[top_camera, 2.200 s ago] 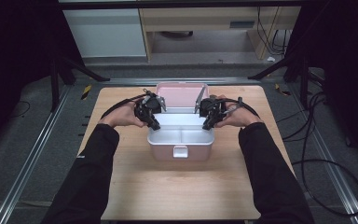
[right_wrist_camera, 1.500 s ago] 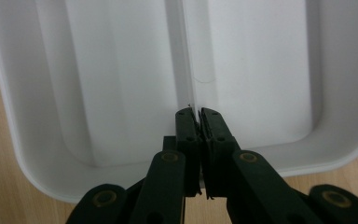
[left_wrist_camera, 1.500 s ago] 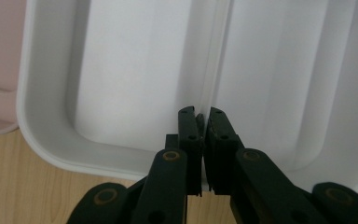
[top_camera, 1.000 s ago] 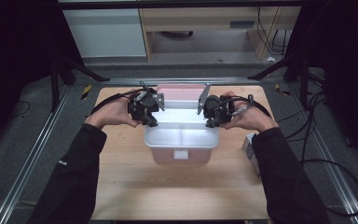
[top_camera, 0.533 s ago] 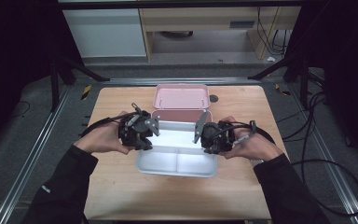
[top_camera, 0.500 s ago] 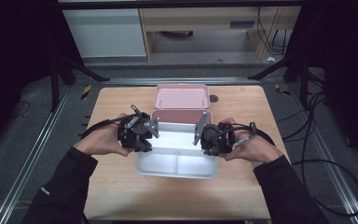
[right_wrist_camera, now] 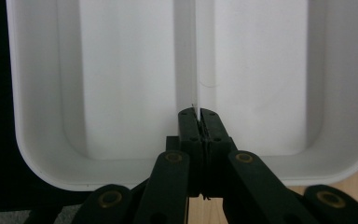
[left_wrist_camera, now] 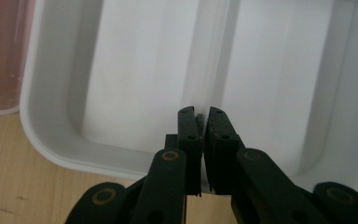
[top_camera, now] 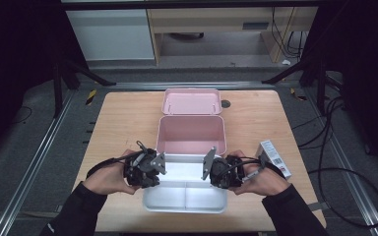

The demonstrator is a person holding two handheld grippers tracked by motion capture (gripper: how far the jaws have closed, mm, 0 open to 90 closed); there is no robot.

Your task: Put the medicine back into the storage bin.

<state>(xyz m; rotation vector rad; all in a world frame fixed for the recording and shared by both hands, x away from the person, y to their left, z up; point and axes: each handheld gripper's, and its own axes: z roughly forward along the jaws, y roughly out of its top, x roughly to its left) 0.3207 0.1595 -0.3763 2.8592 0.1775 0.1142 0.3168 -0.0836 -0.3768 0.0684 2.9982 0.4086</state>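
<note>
Since the earlier frames the white tray has come away from the pink box and toward the near edge of the table. Before, it was sitting over the box; now it lies at about 6 o'clock from the box, with its far rim just beside the near wall of the box. Both hands have come nearer to the person with it and a little lower.

The pink box stands open near the middle of the table, and its pink lid lies at 12 o'clock from it, touching or almost touching its far wall. A small white carton lies at about 3 o'clock from the tray, near the right hand. It has some print and a red mark, but the writing is too small to read. I can read no brand or label on the tray or the box.

The left gripper is at the left short side of the tray, at 9 o'clock. In the left gripper view its jaws are almost fully closed and pinch the rim of the tray where the middle divider meets it. The right gripper is at the opposite side, at 3 o'clock. In the right gripper view its jaws are also pressed together on the rim, in line with the divider. The tray has two compartments.
</note>
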